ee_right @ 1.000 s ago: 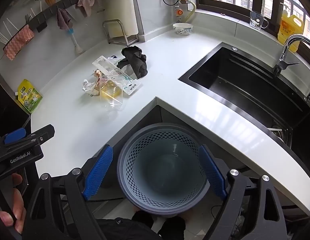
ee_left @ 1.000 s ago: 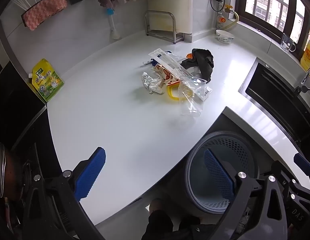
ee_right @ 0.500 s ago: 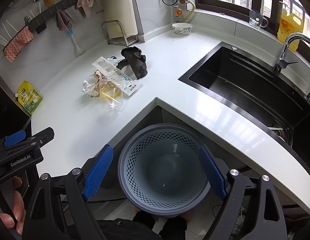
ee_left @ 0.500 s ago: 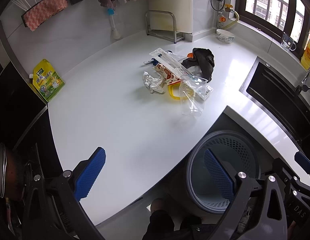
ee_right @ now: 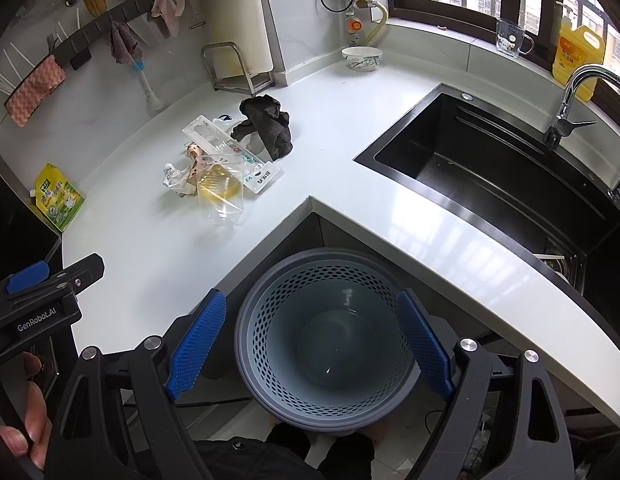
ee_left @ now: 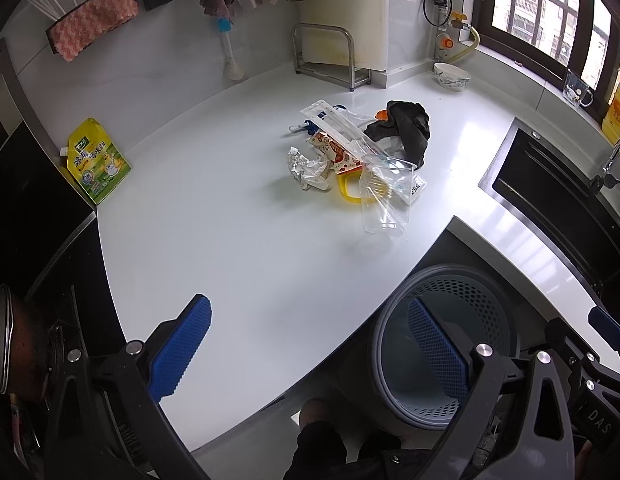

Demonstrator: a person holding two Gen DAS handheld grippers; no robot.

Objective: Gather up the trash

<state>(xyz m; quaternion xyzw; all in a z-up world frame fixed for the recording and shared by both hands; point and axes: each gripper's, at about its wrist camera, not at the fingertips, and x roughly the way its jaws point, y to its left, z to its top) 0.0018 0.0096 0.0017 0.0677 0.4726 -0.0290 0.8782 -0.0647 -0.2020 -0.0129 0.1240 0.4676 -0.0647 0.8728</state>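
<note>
A pile of trash lies on the white counter (ee_left: 213, 240): a clear plastic cup (ee_left: 384, 196) (ee_right: 221, 192), crumpled foil wrapper (ee_left: 305, 166) (ee_right: 173, 176), a red printed snack wrapper (ee_left: 336, 154), a clear blister pack (ee_left: 334, 124) (ee_right: 225, 148) and a black crumpled bag (ee_left: 406, 130) (ee_right: 267, 124). A grey perforated bin (ee_right: 326, 344) (ee_left: 450, 340) stands on the floor below the counter corner. My left gripper (ee_left: 310, 348) is open and empty over the counter's front edge. My right gripper (ee_right: 310, 340) is open and empty right above the bin.
A black sink (ee_right: 502, 176) with a tap (ee_right: 570, 100) is at the right. A green-yellow pouch (ee_left: 95, 160) leans at the left. A white bowl (ee_left: 452, 76), a metal rack (ee_left: 330, 56) and hanging cloths are at the back wall.
Both views have shifted very slightly; the trash pile sits a little lower in the left wrist view. Nothing was grasped or released.
</note>
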